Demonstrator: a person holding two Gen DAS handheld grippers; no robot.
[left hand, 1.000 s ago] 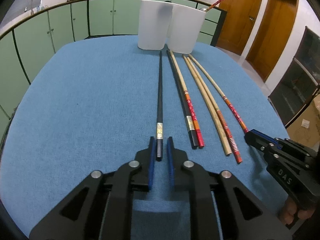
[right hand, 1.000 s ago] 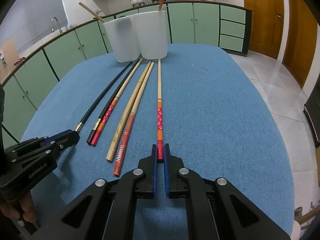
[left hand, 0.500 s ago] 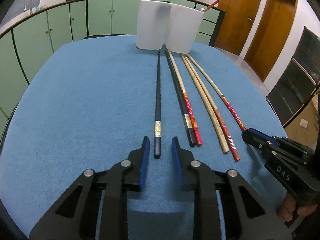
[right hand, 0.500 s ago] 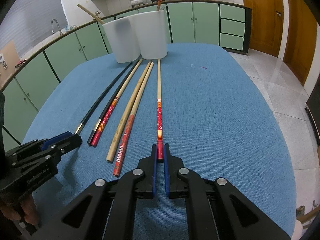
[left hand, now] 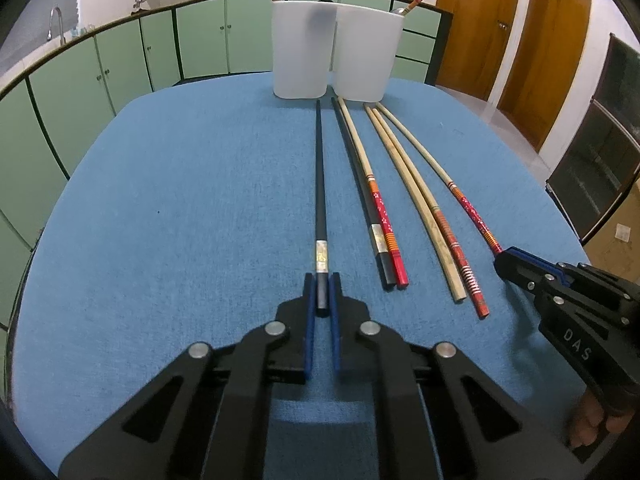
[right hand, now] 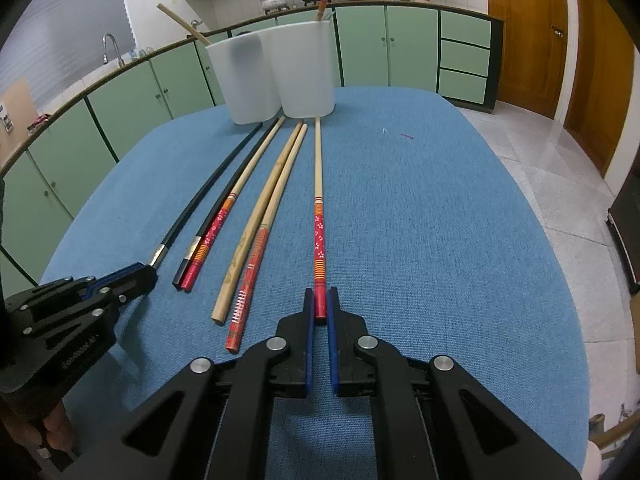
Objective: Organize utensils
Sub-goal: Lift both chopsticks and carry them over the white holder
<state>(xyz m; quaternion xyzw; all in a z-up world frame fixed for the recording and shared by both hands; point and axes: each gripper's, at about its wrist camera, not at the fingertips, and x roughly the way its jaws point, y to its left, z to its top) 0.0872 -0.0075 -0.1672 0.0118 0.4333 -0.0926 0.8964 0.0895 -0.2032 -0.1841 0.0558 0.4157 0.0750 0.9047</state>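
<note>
Chopsticks lie fanned on the blue tablecloth (left hand: 180, 220), tips toward two white cups (left hand: 304, 48) at the far edge. My left gripper (left hand: 322, 292) has its fingers pinched on the butt of the black chopstick (left hand: 320, 184), leftmost in the row. My right gripper (right hand: 320, 306) clamps the red end of the red-patterned chopstick (right hand: 318, 208), rightmost in the row. Between them four more lie untouched: a black-and-red pair (left hand: 376, 216) and a plain-and-red pair (left hand: 424, 208). I see bare cloth to the outside of each gripper, up to the table's edges
</note>
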